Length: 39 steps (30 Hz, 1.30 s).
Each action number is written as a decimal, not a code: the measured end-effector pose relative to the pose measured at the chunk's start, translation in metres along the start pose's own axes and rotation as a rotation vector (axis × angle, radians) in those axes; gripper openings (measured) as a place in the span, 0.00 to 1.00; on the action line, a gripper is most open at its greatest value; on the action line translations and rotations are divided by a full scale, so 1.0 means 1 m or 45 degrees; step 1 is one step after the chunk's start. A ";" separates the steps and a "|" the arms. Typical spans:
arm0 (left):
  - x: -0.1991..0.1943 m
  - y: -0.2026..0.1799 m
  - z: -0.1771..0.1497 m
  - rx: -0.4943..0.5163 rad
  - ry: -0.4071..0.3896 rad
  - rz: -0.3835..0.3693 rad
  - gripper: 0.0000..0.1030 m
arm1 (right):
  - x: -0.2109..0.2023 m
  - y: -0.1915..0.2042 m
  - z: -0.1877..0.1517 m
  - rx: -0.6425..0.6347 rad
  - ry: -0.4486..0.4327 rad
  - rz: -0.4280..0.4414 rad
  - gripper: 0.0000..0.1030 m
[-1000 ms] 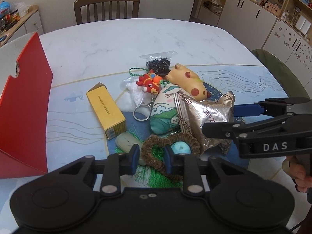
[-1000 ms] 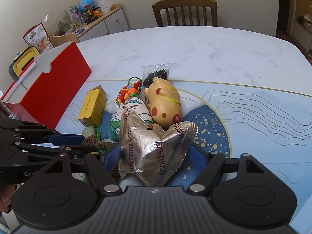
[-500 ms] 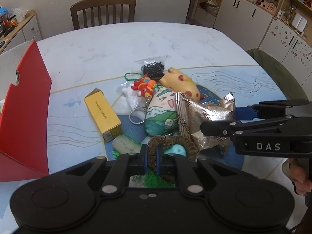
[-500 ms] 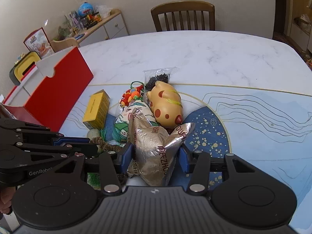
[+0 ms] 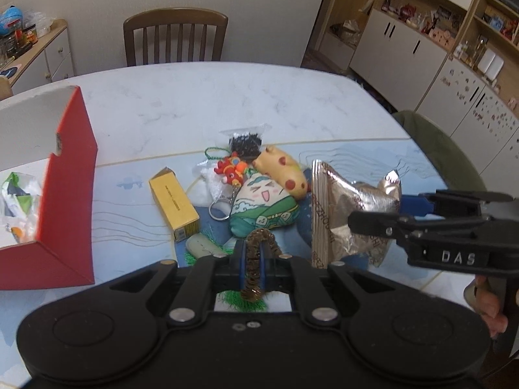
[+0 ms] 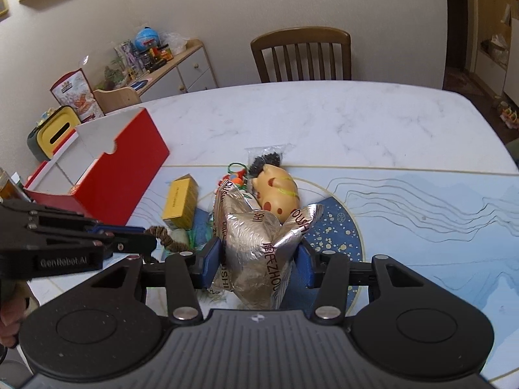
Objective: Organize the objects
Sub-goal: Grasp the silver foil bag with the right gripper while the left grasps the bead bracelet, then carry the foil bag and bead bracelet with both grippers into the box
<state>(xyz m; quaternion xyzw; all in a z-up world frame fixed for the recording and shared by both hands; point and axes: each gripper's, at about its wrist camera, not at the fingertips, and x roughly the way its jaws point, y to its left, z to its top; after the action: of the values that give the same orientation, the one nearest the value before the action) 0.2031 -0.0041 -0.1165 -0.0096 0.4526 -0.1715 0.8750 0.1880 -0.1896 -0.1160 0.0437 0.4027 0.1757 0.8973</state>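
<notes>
Left gripper (image 5: pixel 252 261) fingers clamped on brown ring (image 5: pixel 256 256), lower centre; thin pinch may slip. Right gripper (image 6: pixel 259 257) fingers squeezing foil bag (image 6: pixel 256 249), centre; bag may crush. Red box (image 5: pixel 69 191) left.

Brown woven ring (image 5: pixel 256 259) upright, lifted; crinkled silver foil pouch (image 6: pixel 256 246) raised above pile.

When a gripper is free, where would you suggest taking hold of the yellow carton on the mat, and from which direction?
Grip the yellow carton across its two long side faces, near the middle, coming straight down from above. It lies flat, long and narrow, so those parallel faces suit two fingers. The side toward the red box is open mat; the key ring and pale oval piece lie near the other.
</notes>
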 end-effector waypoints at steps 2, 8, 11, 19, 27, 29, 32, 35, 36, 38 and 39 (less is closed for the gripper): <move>-0.009 0.002 0.002 -0.011 -0.010 -0.007 0.06 | -0.008 0.005 0.001 -0.012 -0.007 0.004 0.46; -0.036 0.013 0.008 -0.055 -0.035 -0.020 0.06 | -0.028 0.022 0.005 -0.040 -0.030 0.014 0.46; -0.049 0.021 0.012 -0.068 -0.054 -0.012 0.06 | -0.035 0.034 0.008 -0.066 -0.034 0.012 0.46; -0.078 0.051 0.020 -0.082 -0.068 0.020 0.06 | -0.041 0.069 0.020 -0.107 -0.014 0.008 0.46; -0.100 0.091 0.028 -0.067 -0.099 0.038 0.06 | -0.032 0.116 0.037 -0.157 -0.015 0.020 0.46; -0.104 0.102 0.031 -0.063 -0.105 0.043 0.06 | -0.028 0.130 0.042 -0.175 -0.021 0.024 0.46; -0.110 0.118 0.033 -0.063 -0.117 0.053 0.06 | -0.023 0.150 0.051 -0.199 -0.033 0.027 0.46; -0.114 0.135 0.036 -0.070 -0.123 0.056 0.06 | -0.016 0.169 0.060 -0.220 -0.041 0.032 0.46; -0.115 0.140 0.037 -0.069 -0.125 0.059 0.06 | -0.013 0.175 0.063 -0.227 -0.044 0.032 0.46; -0.118 0.151 0.039 -0.069 -0.130 0.067 0.06 | -0.007 0.187 0.069 -0.237 -0.046 0.033 0.46; -0.119 0.157 0.040 -0.069 -0.134 0.070 0.06 | -0.003 0.192 0.072 -0.241 -0.048 0.036 0.46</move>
<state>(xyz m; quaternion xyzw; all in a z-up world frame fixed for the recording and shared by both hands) 0.2176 0.1747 -0.0256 -0.0299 0.4107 -0.1342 0.9013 0.1856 -0.0068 -0.0228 -0.0321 0.3667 0.2247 0.9022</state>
